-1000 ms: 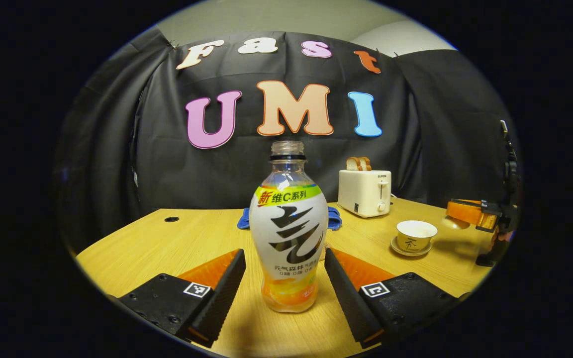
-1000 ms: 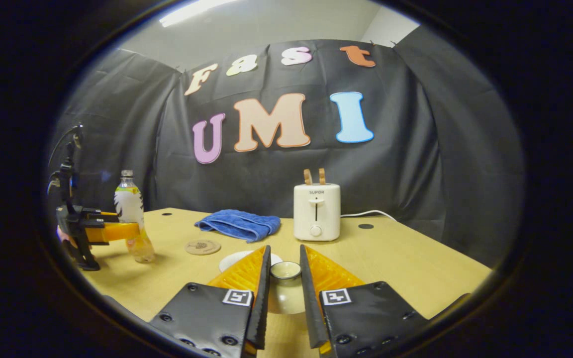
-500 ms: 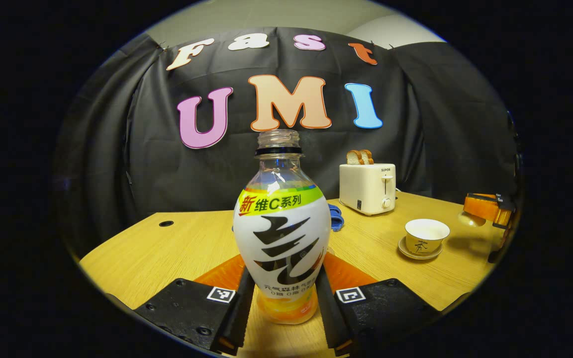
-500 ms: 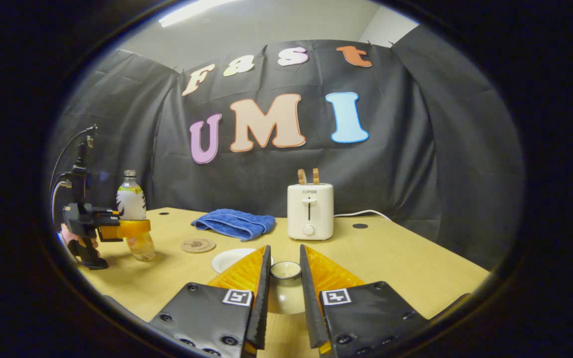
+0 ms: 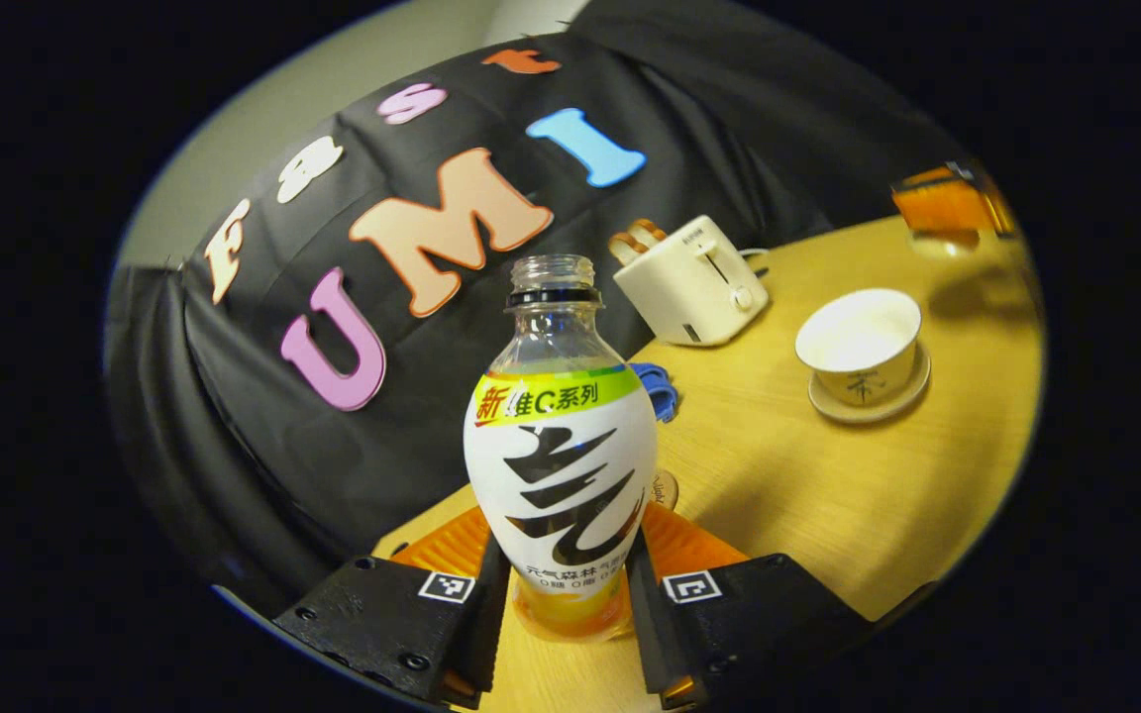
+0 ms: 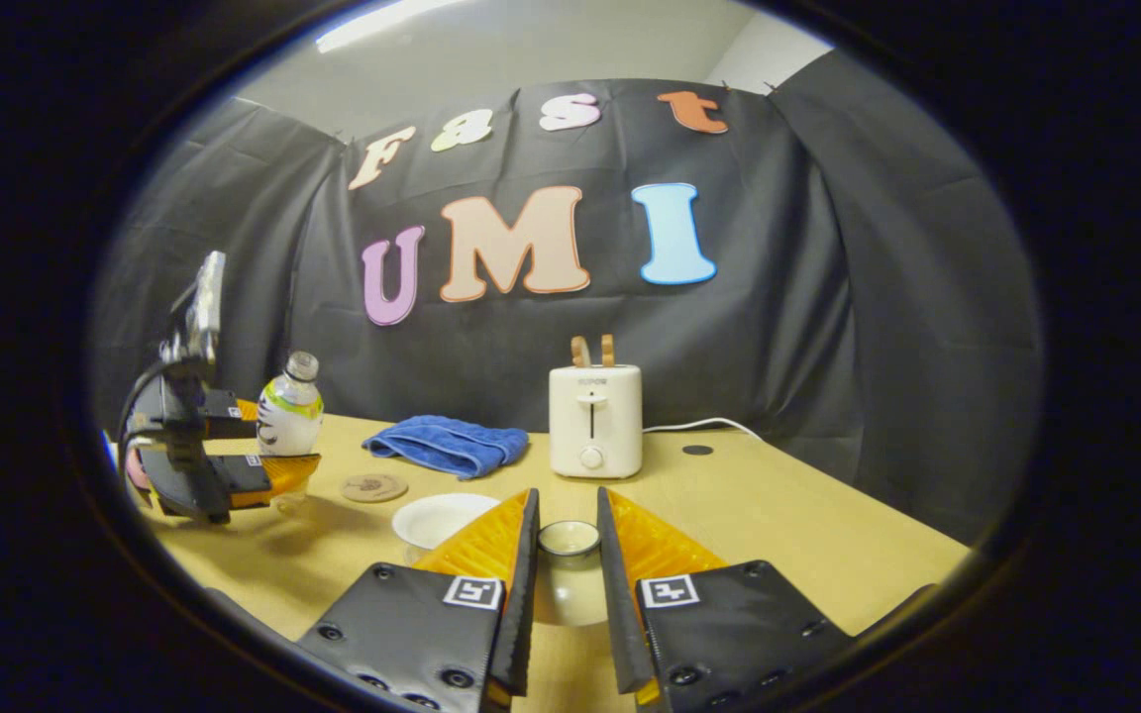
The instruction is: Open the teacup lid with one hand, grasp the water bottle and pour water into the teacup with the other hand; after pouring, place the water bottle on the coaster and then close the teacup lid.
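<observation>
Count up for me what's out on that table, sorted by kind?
Bottle: 1
Teacup on saucer: 1
Teacup lid: 1
Coaster: 1
Towel: 1
Toaster: 1
Total: 6

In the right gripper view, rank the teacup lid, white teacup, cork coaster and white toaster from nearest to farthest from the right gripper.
1. Small round teacup lid: held between the right gripper's jaws.
2. White ceramic teacup: just ahead, to the left.
3. Round cork coaster: farther left, beyond the teacup.
4. White two-slot toaster: straight ahead, at the back of the table.
</observation>
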Available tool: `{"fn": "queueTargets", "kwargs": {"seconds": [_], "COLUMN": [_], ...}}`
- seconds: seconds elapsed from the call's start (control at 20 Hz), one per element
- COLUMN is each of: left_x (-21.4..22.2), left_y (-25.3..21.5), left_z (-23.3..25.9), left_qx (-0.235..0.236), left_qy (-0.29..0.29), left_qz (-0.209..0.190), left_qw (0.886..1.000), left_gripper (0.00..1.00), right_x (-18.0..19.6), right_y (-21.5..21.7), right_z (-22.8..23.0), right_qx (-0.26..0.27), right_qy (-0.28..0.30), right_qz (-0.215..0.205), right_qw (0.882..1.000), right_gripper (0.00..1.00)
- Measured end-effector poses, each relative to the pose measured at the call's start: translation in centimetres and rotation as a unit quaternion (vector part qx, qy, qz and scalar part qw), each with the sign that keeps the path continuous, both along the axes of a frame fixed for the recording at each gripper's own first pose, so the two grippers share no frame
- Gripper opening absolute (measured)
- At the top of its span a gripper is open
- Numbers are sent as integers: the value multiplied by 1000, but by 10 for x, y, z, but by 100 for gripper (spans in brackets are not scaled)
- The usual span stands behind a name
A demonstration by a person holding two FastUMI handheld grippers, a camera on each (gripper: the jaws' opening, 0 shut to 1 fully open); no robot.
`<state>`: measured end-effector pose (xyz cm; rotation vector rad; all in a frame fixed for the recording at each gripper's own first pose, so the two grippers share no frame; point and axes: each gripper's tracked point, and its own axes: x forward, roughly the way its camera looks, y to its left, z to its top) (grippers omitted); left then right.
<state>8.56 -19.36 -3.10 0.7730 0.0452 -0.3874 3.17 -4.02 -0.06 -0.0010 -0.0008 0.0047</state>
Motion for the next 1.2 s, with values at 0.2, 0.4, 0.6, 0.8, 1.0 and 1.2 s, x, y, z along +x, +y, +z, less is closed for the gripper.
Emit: {"fn": "queueTargets", "kwargs": {"seconds": [0.2,0.4,0.6,0.8,1.0,1.2], "left_x": [10,8,16,10,18,20], "left_y": [-15,-25,-30,-37,-44,-40], "left_z": [10,8,8,11,11,13], "left_qx": [116,219,291,336,381,424], "left_qy": [-49,-82,-98,-118,-123,-137], "left_qz": [-26,-56,-72,-89,-106,-115], "left_qw": [992,971,949,930,910,888], "left_gripper": [54,54,56,54,54,54], "right_x": [2,2,1,1,2,1], "right_y": [-20,-29,-29,-29,-30,-30], "right_z": [1,2,2,2,2,2], "right_qx": [0,0,0,0,-1,0], "right_qy": [-1,-2,-1,0,0,0], "right_qz": [-21,-32,-33,-32,-32,-33], "right_qw": [1000,999,999,999,1000,999], "right_gripper": [37,38,36,36,36,36]}}
